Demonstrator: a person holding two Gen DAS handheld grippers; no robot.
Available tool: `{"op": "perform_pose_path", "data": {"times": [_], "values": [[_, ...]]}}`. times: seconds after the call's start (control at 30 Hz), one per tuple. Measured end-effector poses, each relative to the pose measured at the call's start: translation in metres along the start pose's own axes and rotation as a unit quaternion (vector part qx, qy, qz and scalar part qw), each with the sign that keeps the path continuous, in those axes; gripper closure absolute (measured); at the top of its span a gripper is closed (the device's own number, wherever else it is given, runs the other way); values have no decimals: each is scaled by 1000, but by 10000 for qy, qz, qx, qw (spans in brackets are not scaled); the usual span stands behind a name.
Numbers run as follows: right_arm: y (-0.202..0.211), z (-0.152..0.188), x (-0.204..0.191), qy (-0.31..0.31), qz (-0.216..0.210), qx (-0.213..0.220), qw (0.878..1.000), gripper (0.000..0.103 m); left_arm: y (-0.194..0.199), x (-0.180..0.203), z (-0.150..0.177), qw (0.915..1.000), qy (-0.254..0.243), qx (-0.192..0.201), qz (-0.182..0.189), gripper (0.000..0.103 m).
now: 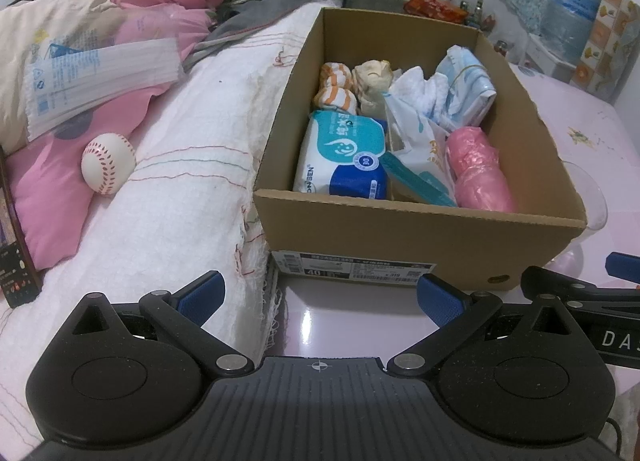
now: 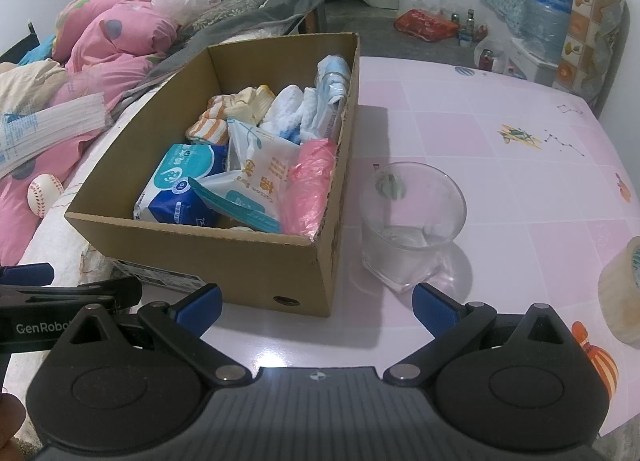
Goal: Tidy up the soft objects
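Both grippers stand released and empty just short of the box's near wall: left gripper (image 1: 318, 293) with its blue pads spread wide over the table (image 1: 340, 325), right gripper (image 2: 318, 303) likewise spread, nothing between the jaws of either. Right gripper sits off the box's near right corner; left gripper faces the near wall by the label.

Box (image 1: 400, 237) rests on the table edge, its left side against the white quilt (image 1: 180, 181). Inside the box: wipes pack (image 1: 344, 153) at the near left, cotton pad bag (image 2: 256, 173) in the middle, pink bag roll (image 1: 480, 169) along the right wall, rolled socks (image 1: 336, 89) and white cloth (image 1: 416, 89) at the far end.

Still outside the box, left of it on the bedding: ball (image 1: 108, 163) and, beyond it, mask pack (image 1: 100, 77).

Risks, as judged:
- Glass (image 2: 412, 221) stands just beside the box's right wall. A right-gripper sweep toward the box could tip it.
- Tape roll (image 2: 624, 293) lies well right of the box; low concern.
- Ball sits on sloped bedding; a loose pinch could send it rolling away from the box.
- Mask pack is wide and slippery; it may slide from the pads.
- Box is nearly full; further items may ride over the rim.
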State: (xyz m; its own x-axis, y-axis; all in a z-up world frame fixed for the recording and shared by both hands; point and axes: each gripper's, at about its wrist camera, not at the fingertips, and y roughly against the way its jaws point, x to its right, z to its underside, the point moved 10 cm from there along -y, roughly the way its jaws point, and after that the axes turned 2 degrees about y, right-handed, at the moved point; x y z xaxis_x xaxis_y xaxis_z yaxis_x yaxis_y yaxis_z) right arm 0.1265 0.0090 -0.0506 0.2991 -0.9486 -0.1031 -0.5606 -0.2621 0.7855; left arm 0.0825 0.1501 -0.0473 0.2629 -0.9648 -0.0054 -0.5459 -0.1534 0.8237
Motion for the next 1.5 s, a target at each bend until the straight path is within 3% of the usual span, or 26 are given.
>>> {"op": "perform_pose_path", "data": {"times": [0.7,1.5], "values": [[0,1,-1,-2,2,-3,10000,32,0,-2,0,10000,17,-2,2,0],[-10,8,-3,-206,-77,-364,9991,32,-6,-4,4,9999,53,-125,57,0]]}}
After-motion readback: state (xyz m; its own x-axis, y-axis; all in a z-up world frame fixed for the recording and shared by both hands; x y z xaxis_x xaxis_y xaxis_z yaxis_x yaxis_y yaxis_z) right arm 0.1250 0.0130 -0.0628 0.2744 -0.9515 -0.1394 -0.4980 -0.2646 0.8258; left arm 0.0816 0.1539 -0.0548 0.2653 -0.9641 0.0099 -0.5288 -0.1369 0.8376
